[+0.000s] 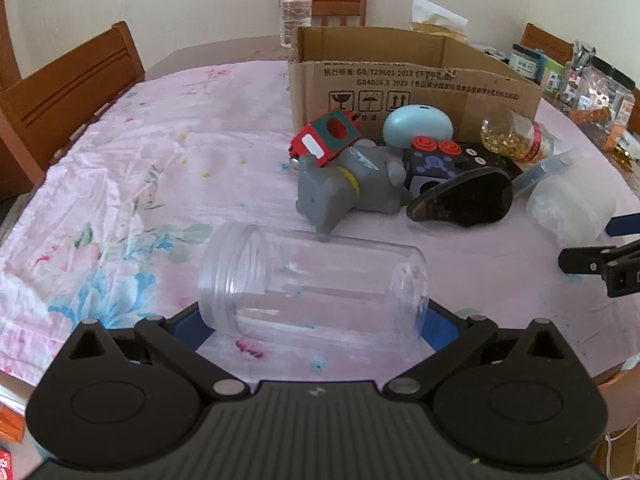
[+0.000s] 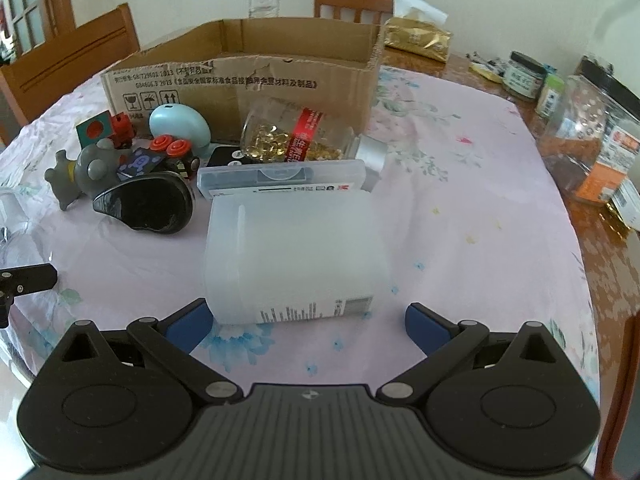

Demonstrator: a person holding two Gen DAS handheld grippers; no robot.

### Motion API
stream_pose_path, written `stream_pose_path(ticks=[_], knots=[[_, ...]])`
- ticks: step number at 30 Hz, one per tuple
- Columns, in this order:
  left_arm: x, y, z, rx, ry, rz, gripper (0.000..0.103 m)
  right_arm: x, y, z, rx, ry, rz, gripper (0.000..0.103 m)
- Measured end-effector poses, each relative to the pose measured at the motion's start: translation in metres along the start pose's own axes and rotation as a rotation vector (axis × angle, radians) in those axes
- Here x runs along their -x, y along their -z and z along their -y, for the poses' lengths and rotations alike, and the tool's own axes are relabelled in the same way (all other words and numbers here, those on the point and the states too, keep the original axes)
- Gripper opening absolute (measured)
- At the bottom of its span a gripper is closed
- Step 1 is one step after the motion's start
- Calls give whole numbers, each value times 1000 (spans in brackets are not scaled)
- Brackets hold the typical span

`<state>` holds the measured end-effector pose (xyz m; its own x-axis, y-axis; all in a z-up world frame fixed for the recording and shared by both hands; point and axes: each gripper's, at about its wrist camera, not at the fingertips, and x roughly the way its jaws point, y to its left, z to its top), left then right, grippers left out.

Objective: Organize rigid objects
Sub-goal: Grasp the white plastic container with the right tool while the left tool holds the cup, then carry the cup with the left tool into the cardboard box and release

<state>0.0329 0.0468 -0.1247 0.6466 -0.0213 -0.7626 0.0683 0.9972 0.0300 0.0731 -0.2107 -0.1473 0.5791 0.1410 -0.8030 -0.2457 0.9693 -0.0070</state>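
Clear plastic jar (image 1: 312, 286): lies on its side on the worktop, threaded mouth to the left in the left wrist view, lid off.
Left hand-held gripper (image 1: 314, 326): jaws spread wide, one blue pad at each end of the jar; whether the pads touch it cannot be told.
Frosted white container (image 2: 294, 258): lies on the worktop just ahead of the right hand-held gripper, printed label at its near lower edge.
Right hand-held gripper (image 2: 308, 326): jaws apart; left pad just beside the container's near corner, right pad clear of it.
Worktop (image 1: 160, 152): covered with a pink floral cloth.
Cardboard box (image 2: 280, 68): open-topped, stands behind the objects.
Toy cluster: grey toy animal (image 1: 348, 186) on its side, its foot touching the jar; red and green block toy (image 1: 326, 138) leaning on it; pale blue egg-shaped item (image 1: 418, 124) against the box.
Black teardrop-shaped item (image 2: 146, 204): left of the white container.
Jar of gold pieces (image 2: 296, 136): on its side before the box.
Flat grey case (image 2: 280, 178): behind the white container, touching it.
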Motion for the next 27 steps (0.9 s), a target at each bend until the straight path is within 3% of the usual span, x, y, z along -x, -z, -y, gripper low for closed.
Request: stream_pose_path(ticks=[10, 18, 27], knots=[[9, -9, 5, -38, -45, 30, 102, -8, -26, -11, 128, -9, -19, 103], [11, -16, 12, -58, -48, 27, 101, -12, -37, -18, 149, -29, -36, 103], [8, -20, 11, -76, -36, 2, 94, -10, -41, -14, 139, -5, -73, 88]])
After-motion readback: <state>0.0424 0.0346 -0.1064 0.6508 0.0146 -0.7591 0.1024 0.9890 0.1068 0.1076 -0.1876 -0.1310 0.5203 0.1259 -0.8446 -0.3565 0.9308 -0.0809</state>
